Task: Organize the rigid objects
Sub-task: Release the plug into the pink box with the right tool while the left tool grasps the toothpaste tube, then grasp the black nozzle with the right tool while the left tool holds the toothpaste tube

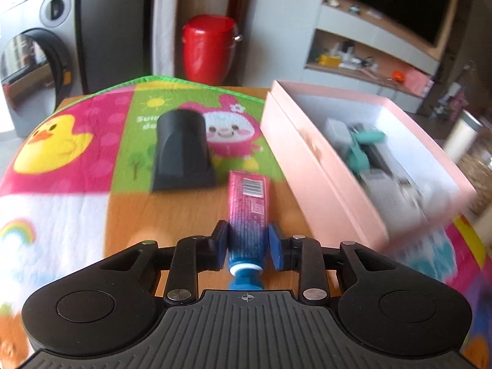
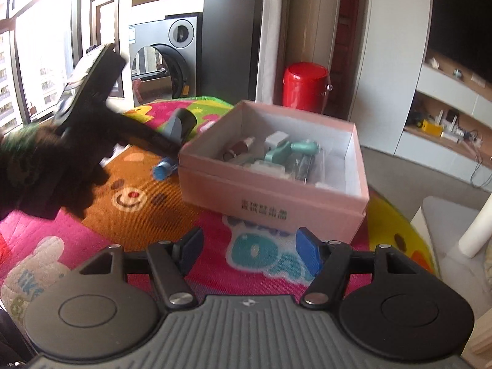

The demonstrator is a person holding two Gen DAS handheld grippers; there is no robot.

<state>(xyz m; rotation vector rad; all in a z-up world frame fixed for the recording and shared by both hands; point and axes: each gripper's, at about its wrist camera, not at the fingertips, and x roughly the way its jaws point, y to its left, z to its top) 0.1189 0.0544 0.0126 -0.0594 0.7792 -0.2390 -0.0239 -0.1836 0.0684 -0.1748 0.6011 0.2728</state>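
Note:
My left gripper (image 1: 247,241) is shut on a pink and blue toothpaste tube (image 1: 247,212) near its blue cap, just above the mat. A black nozzle-shaped piece (image 1: 182,153) lies on the mat beyond it. An open pink box (image 1: 310,166) to the right holds a teal tool (image 1: 359,147) and several small items. In the right wrist view my right gripper (image 2: 249,253) is open and empty, in front of the pink box (image 2: 270,196). The left gripper and gloved hand (image 2: 77,129) reach in left of the box, with the tube's blue cap (image 2: 162,170) showing.
A colourful cartoon mat (image 1: 61,160) covers the table. A red bin (image 1: 207,49) stands behind the table, a washing machine (image 1: 33,61) at the left, and shelves (image 1: 369,61) with small items at the right. A white cylinder (image 2: 476,227) stands right of the table.

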